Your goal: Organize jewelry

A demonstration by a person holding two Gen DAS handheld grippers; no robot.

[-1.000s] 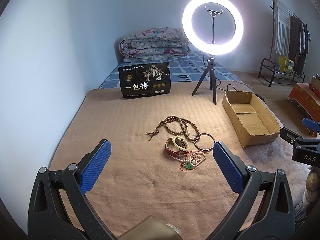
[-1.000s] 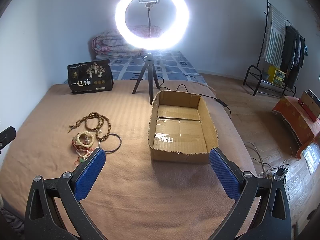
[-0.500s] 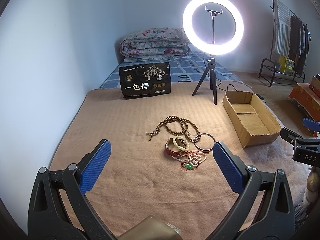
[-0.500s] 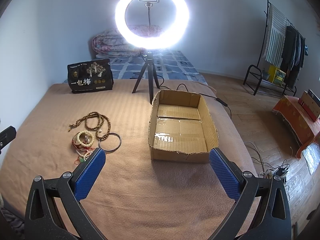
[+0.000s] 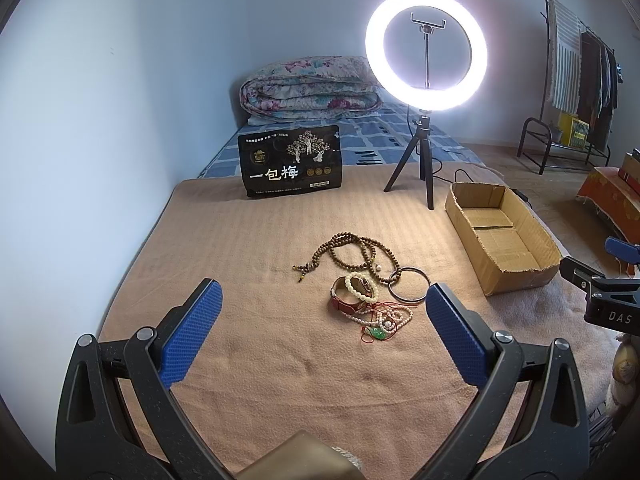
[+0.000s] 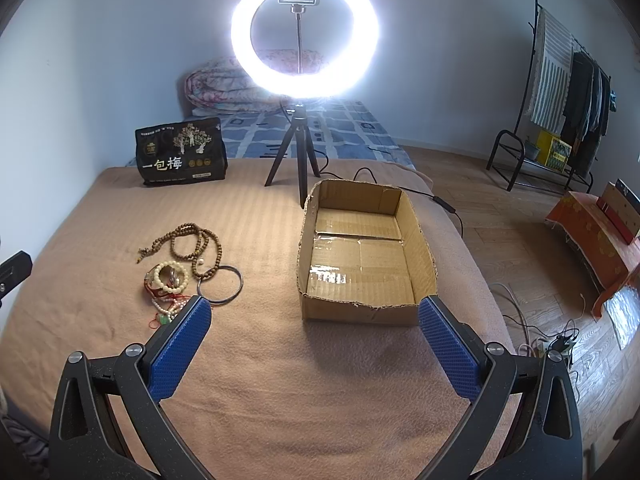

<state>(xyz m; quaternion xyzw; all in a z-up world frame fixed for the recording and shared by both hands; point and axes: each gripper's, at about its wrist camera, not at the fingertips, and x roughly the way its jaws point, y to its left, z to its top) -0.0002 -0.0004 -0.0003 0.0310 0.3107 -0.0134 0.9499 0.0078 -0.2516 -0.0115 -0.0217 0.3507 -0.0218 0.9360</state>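
Nothing sorted: jewelry (image 5: 366, 284) lay ahead of left gripper (image 5: 320, 312); box (image 6: 366, 256) empty; right gripper (image 6: 314, 332) likewise wide, holding nothing.

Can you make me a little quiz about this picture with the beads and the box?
1. True or false: the cardboard box already has jewelry in it.
2. Which piece lies nearest the box? A) the metal bangle B) the green pendant C) the brown bead necklace
3. Fill in: the left gripper and the right gripper both have their jaws ____.

Key: 1 false, the box holds nothing. 2 A. 3 open, and neither holds anything.
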